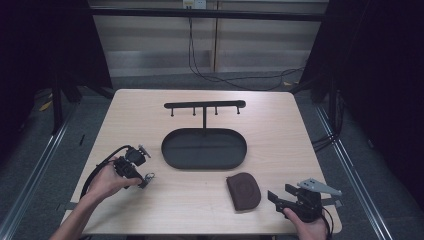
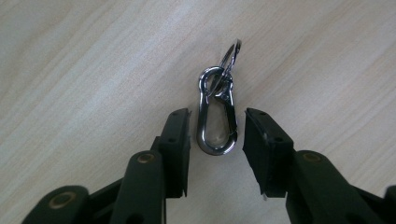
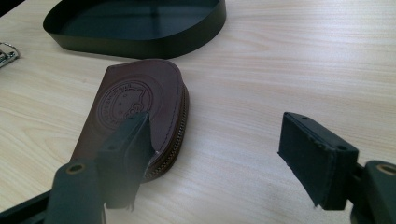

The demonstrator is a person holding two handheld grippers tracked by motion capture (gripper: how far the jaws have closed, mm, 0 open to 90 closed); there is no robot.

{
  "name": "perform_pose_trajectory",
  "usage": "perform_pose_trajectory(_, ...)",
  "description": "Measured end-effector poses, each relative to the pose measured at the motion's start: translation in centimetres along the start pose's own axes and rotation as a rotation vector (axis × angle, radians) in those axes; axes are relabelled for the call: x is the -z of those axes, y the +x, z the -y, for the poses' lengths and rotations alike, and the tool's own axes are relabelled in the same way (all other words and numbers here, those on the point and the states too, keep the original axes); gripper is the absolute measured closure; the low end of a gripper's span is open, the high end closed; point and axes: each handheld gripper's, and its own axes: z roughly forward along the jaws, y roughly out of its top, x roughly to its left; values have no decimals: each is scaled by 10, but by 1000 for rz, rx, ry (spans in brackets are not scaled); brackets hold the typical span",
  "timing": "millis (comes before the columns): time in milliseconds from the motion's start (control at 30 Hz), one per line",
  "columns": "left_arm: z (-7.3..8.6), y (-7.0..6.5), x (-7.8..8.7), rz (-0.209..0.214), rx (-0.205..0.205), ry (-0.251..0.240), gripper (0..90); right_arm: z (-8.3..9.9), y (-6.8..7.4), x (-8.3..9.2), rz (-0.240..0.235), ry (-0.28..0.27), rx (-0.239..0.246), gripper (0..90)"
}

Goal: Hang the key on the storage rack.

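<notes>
Between left hand-held gripper (image 2: 217,140) pads, spread: metal clip (image 2: 215,126); brown pouch (image 1: 243,190) nr right, spread.

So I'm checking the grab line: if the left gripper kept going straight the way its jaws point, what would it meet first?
Most likely the metal snap hook, already lying between the open jaws of the left gripper on the wooden table. The left gripper view shows small gaps either side, so the pads don't press on it yet; depth is hard to judge.
</notes>
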Motion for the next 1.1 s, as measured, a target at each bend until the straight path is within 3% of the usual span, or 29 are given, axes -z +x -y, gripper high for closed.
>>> perform_pose_trajectory(500,-5,-4,-5,-32,-23,37,639,0,0,-1,-2,3,2,256)
perform_pose_trajectory(600,-8,-7,-6,-52,-41,62,636,0,0,-1,-2,4,3,256)
perform_pose_trajectory(633,-10,-10,-7,-76,-52,72,638,0,1,-1,0,5,5,256)
perform_pose_trajectory(733,-11,-10,-7,-83,-35,79,655,0,1,-1,0,5,5,256)
perform_pose_trajectory(900,-13,-11,-7,-83,-42,99,677,0,1,-1,-1,7,7,256)
perform_pose_trajectory(1033,-14,-11,-8,-73,-1,94,679,0,1,-1,-2,9,4,256)
perform_pose_trajectory(1100,-15,-9,-7,-71,-15,106,679,0,1,-1,-3,8,5,256)
